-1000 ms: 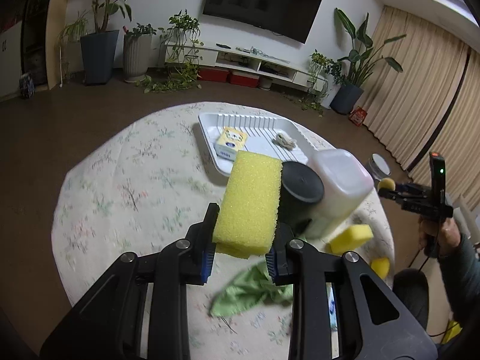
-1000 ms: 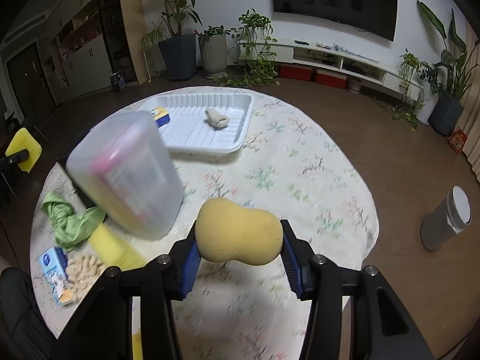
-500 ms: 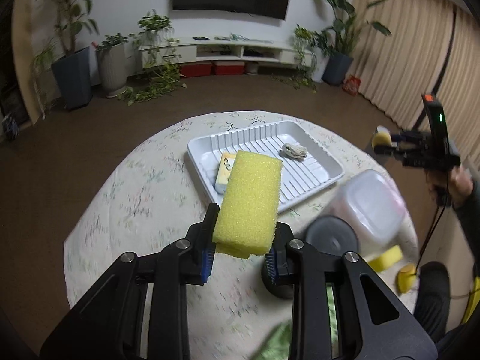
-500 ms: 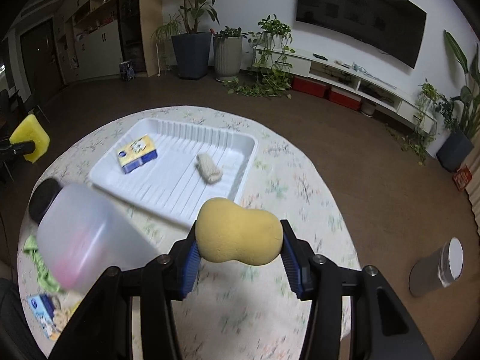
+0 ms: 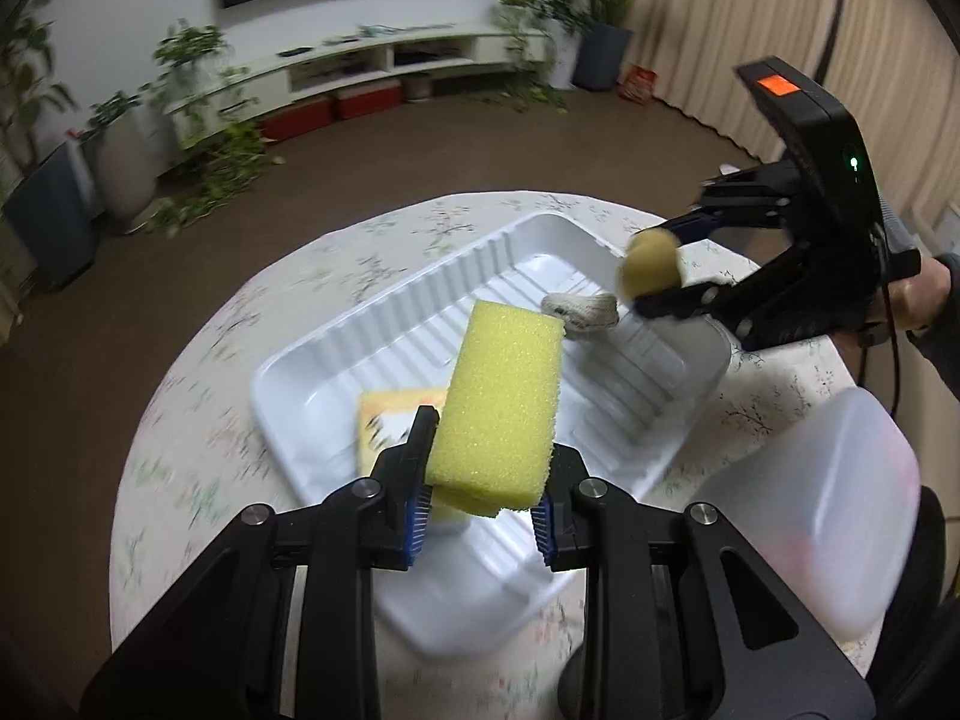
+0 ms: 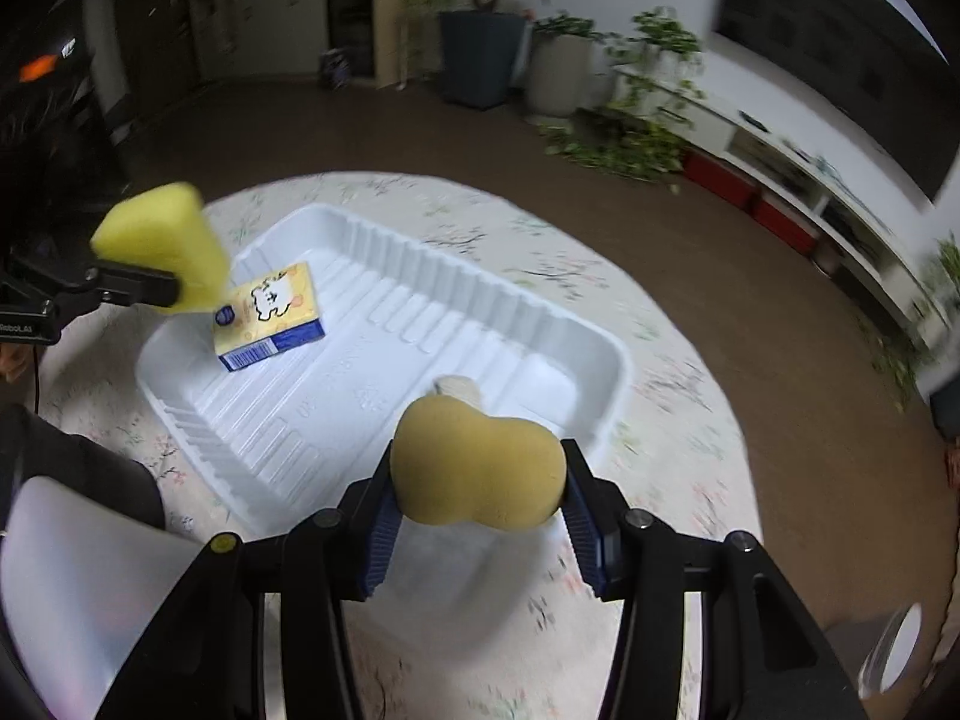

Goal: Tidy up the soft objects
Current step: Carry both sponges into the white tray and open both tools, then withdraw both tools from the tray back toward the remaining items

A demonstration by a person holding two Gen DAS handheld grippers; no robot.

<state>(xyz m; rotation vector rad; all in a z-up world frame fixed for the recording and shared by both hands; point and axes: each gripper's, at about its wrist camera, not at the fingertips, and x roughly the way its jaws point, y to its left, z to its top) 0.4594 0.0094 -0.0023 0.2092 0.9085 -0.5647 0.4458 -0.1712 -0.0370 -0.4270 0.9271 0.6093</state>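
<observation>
My left gripper [image 5: 483, 516] is shut on a yellow rectangular sponge [image 5: 501, 414], held upright over the near end of the white ribbed tray [image 5: 606, 372]. My right gripper [image 6: 480, 531] is shut on a tan peanut-shaped sponge [image 6: 477, 471] above the tray's [image 6: 384, 276] near right corner. In the left wrist view the right gripper [image 5: 657, 267] with its tan sponge [image 5: 651, 264] hangs over the tray's far right side. The right wrist view shows the left gripper's yellow sponge [image 6: 159, 243] at the tray's left end. Inside the tray lie a small yellow-and-blue box [image 6: 270, 315] and a rolled beige cloth [image 5: 582, 315].
A translucent plastic jug [image 5: 828, 516] stands on the round floral tablecloth [image 5: 198, 420] beside the tray; in the right wrist view the jug [image 6: 78, 576] fills the lower left. A hand [image 5: 918, 300] holds the right gripper. Brown floor, potted plants and a TV shelf surround the table.
Both grippers have swept across the table and now hover over the white tray, each still holding its sponge. The jug has slid from the middle of both views to the side.
</observation>
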